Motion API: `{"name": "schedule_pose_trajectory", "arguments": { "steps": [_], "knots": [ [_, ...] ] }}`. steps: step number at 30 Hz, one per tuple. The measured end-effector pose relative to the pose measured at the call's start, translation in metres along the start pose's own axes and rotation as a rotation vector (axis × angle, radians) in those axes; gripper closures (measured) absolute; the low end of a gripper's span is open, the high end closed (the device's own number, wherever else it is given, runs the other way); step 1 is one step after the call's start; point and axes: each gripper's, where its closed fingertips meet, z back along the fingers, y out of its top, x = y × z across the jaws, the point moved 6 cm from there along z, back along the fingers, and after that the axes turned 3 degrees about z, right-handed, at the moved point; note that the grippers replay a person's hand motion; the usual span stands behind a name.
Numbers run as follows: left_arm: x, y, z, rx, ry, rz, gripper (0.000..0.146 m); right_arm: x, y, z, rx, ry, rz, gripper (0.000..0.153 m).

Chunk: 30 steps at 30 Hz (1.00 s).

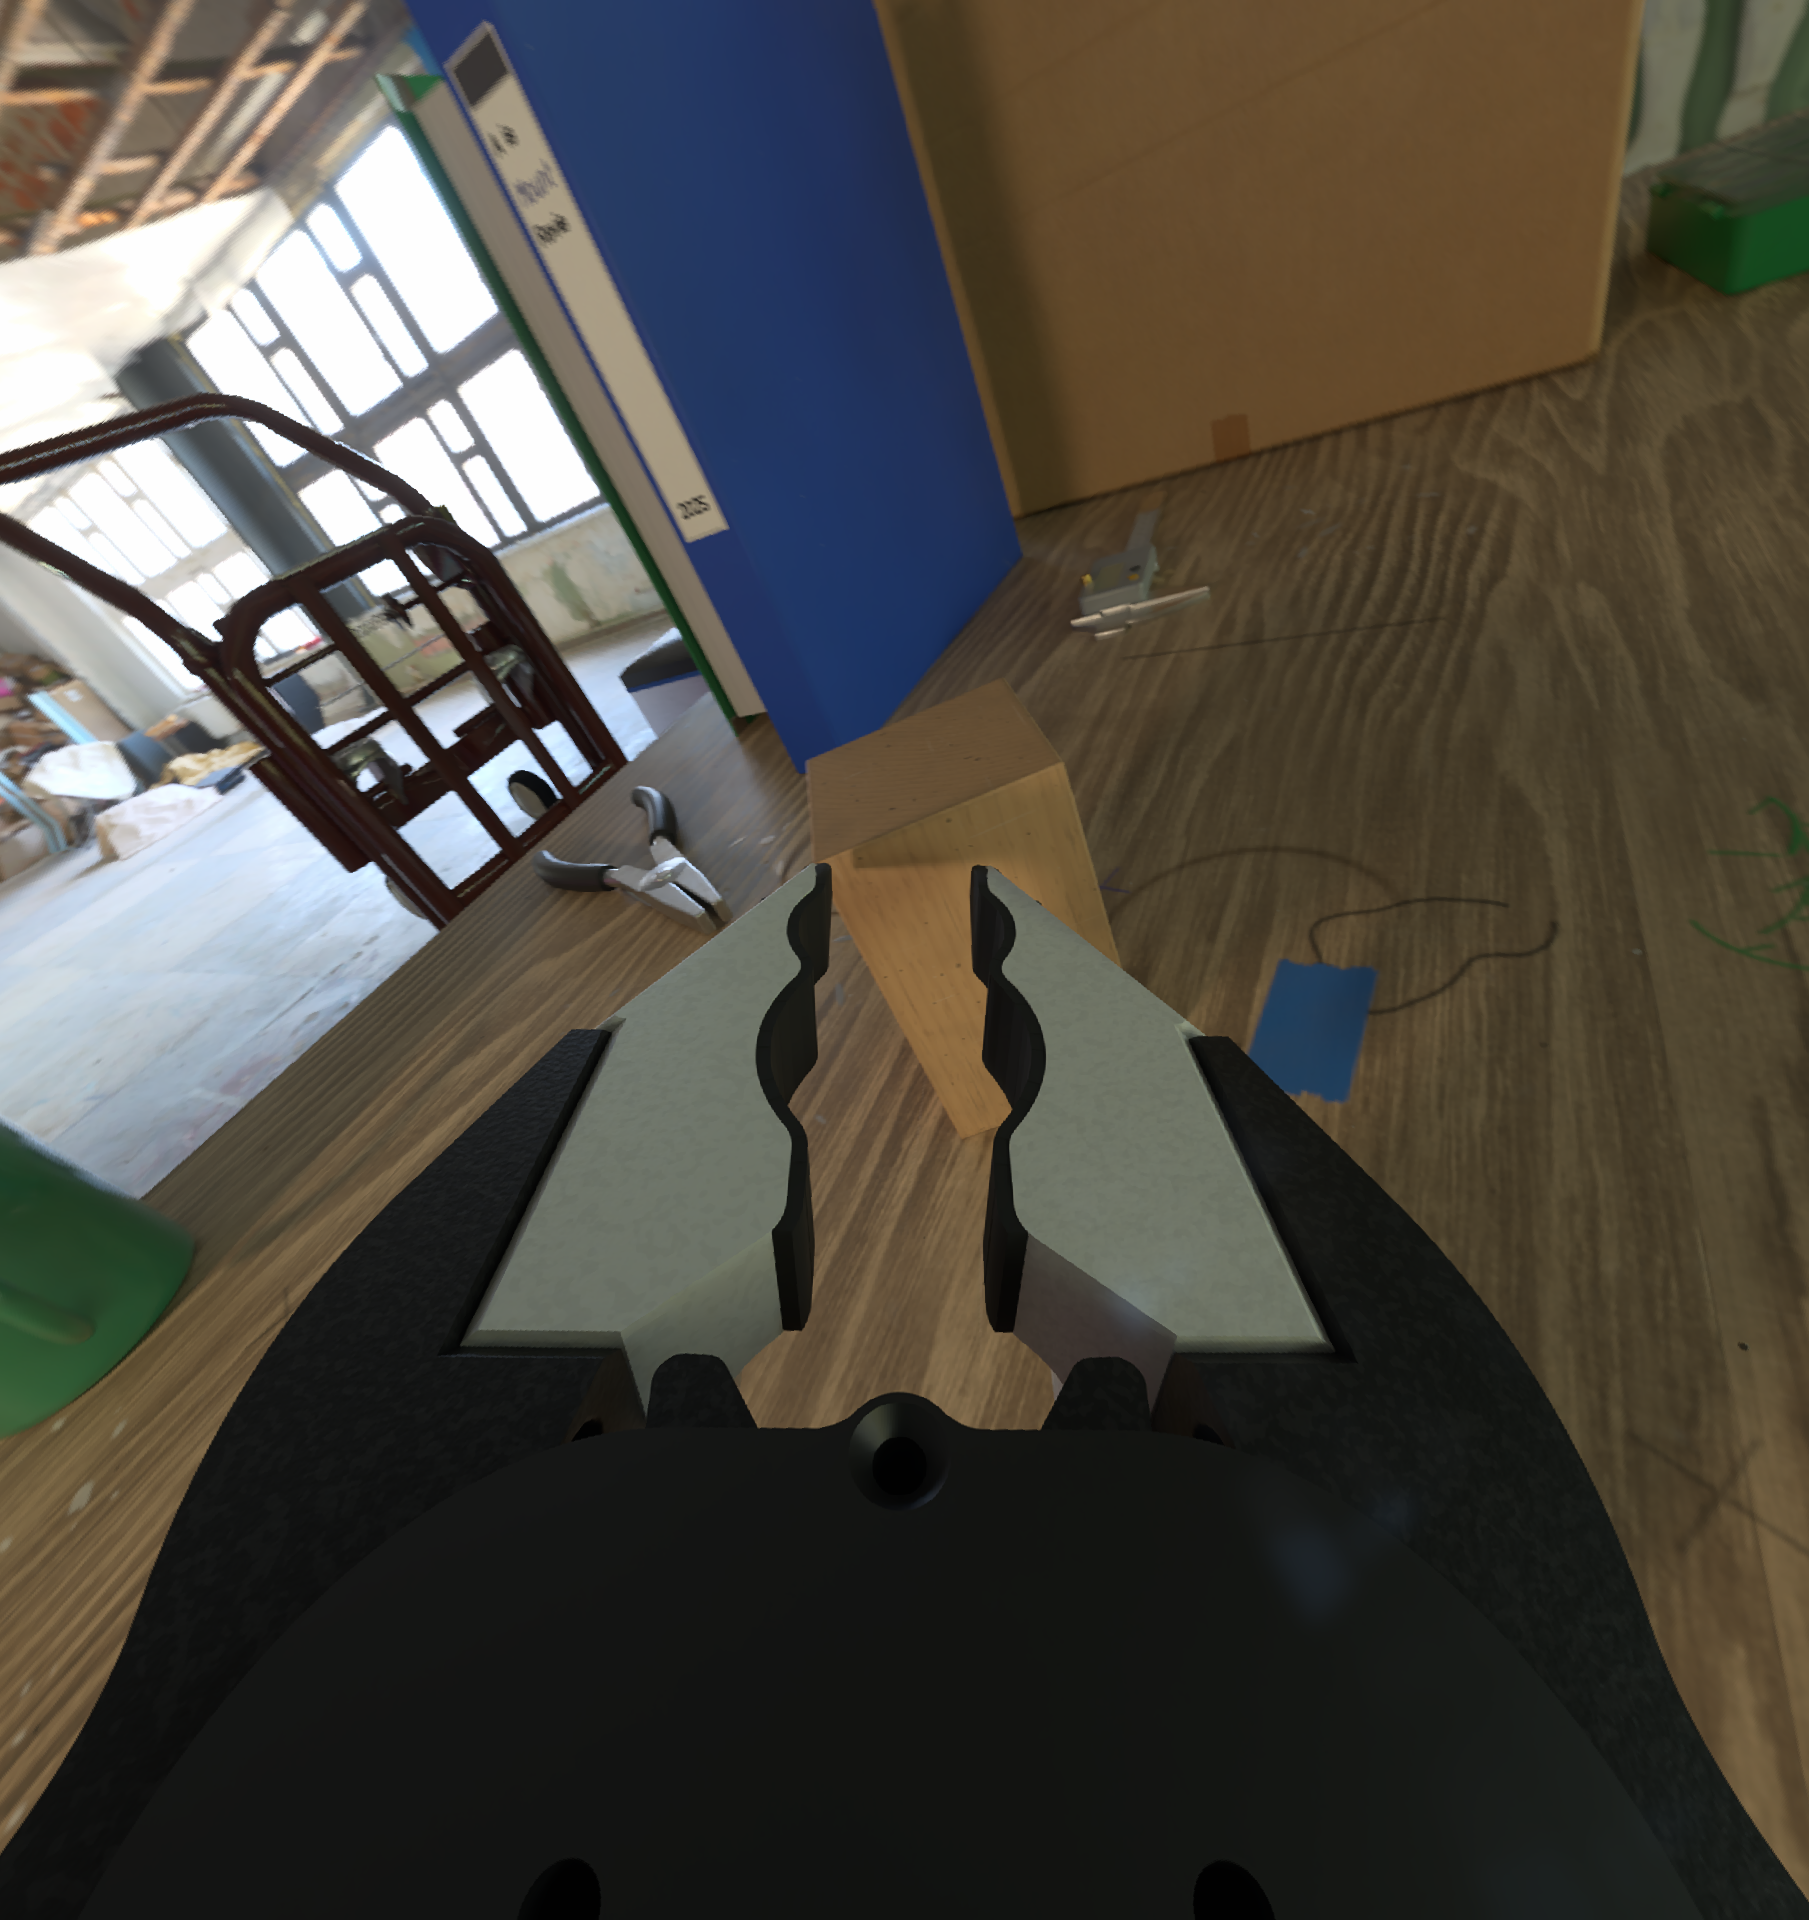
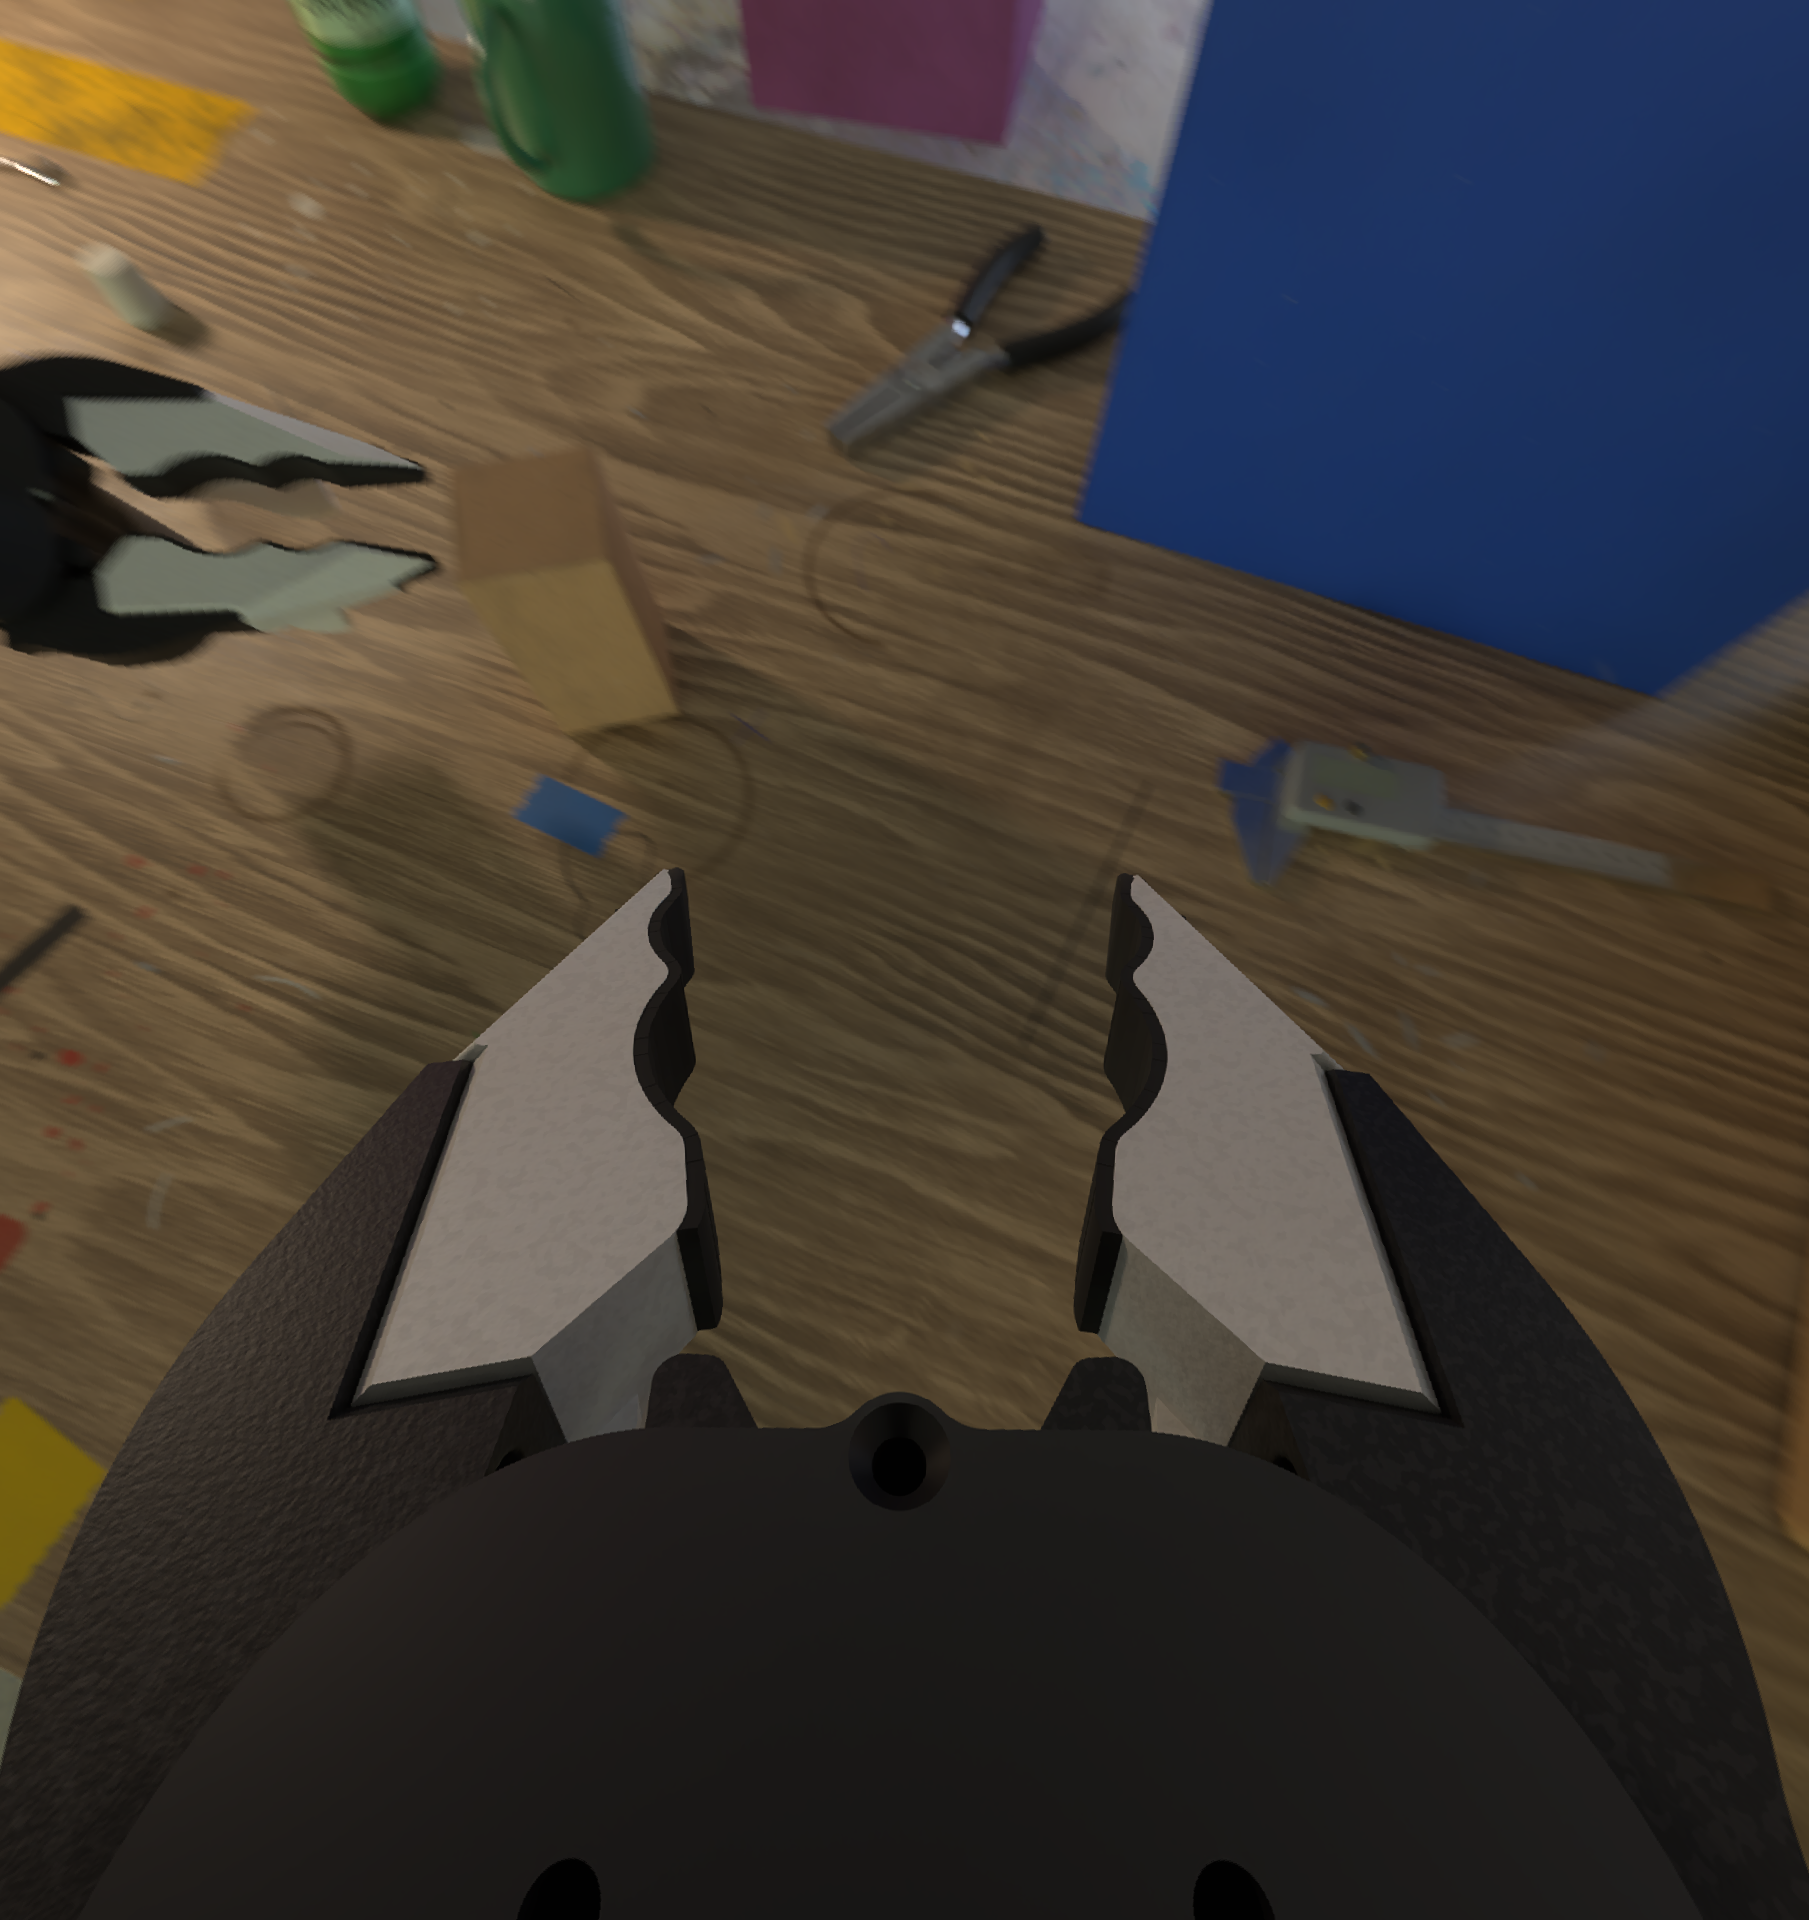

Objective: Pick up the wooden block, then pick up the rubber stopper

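The wooden block (image 1: 952, 831) is a pale upright cuboid on the wooden table; it also shows in the right wrist view (image 2: 557, 582). My left gripper (image 1: 902, 878) is open and empty, pointing at the block with its fingertips just short of it. In the right wrist view the left gripper (image 2: 427, 520) is apart from the block's left side. A small pale grey plug, likely the rubber stopper (image 2: 131, 291), lies at the far left. My right gripper (image 2: 900, 883) is wide open and empty above bare table.
A blue binder (image 1: 827, 364) and a cardboard box (image 1: 1243, 229) stand behind the block. Pliers (image 2: 962, 343), a caliper (image 2: 1399, 810), blue tape (image 2: 567, 816) and green bottles (image 2: 567, 94) are around. The table edge (image 1: 360, 1049) runs at the left.
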Motion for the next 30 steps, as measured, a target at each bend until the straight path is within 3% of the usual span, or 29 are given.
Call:
{"name": "schedule_pose_trajectory", "arguments": {
  "steps": [6, 11, 15, 19, 23, 30],
  "knots": [
    [-0.011, 0.001, 0.016, 0.067, 0.124, 0.042, 0.115, -0.047, 0.004, -0.049, 0.018, 0.13, 0.039, 0.069],
    [-0.012, 0.004, 0.029, 0.12, 0.182, 0.08, 0.117, -0.069, -0.004, -0.075, 0.009, 0.201, 0.041, 0.076],
    [-0.004, 0.005, 0.035, 0.081, 0.176, 0.133, 0.105, -0.067, -0.002, -0.074, 0.079, 0.195, -0.009, 0.076],
    [0.008, 0.009, 0.046, 0.099, 0.21, 0.094, 0.096, -0.068, 0.004, -0.081, 0.122, 0.169, -0.023, 0.068],
    [0.011, 0.009, 0.057, 0.079, 0.239, 0.114, 0.092, -0.081, 0.013, -0.104, 0.152, 0.144, 0.02, 0.059],
    [0.015, 0.012, 0.09, -0.07, 0.23, 0.171, 0.079, -0.109, 0.042, -0.161, 0.327, 0.162, 0.062, 0.06]
  ]
}}
